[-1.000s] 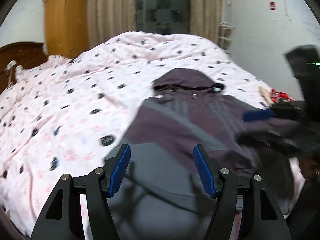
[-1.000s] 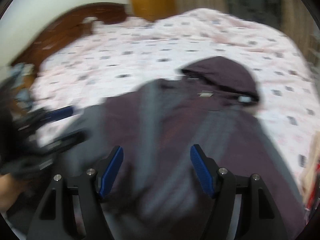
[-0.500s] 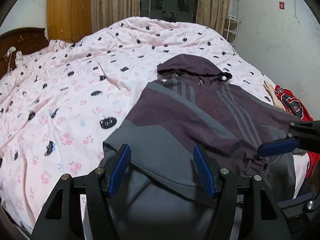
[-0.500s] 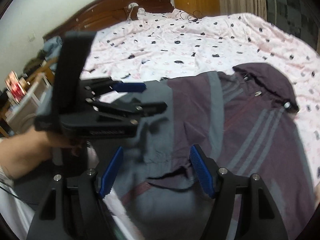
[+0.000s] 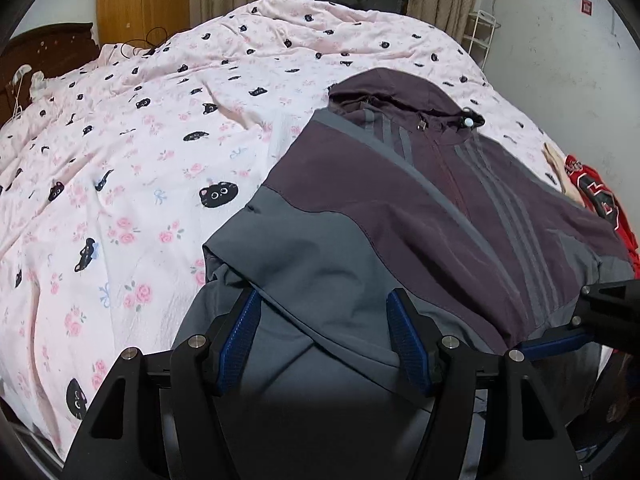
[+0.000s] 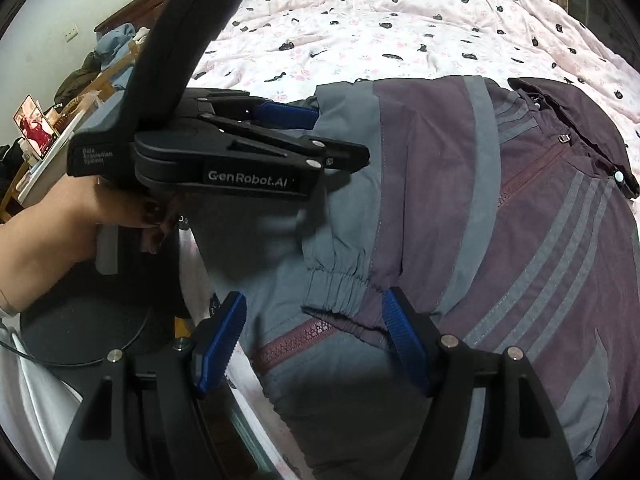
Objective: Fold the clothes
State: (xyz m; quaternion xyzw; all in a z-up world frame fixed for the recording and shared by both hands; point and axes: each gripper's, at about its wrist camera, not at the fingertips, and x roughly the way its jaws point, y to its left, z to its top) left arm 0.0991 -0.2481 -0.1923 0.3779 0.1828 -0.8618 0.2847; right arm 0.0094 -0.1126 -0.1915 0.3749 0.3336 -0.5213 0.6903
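Note:
A purple and grey hooded jacket point(image 5: 400, 208) lies front up on the bed, its left sleeve folded across the body, hood toward the far side. It also shows in the right wrist view point(image 6: 500, 220). My left gripper point(image 5: 324, 336) is open, low over the grey sleeve and hem near the bed's front edge; it also appears in the right wrist view point(image 6: 320, 136). My right gripper point(image 6: 312, 332) is open, its jaws either side of the elastic cuff point(image 6: 340, 288) and above the zipper's bottom end. It shows at the right edge of the left wrist view point(image 5: 560, 340).
The bed has a pink duvet point(image 5: 140, 160) with black cat prints. A red garment point(image 5: 600, 196) lies at the bed's right edge by the white wall. A wooden headboard point(image 6: 140, 4) and a cluttered side table point(image 6: 40, 132) stand at the left.
Both grippers have moved closer and lower over the jacket's near edge. The right gripper has swung round toward the cuff. Both stay open.

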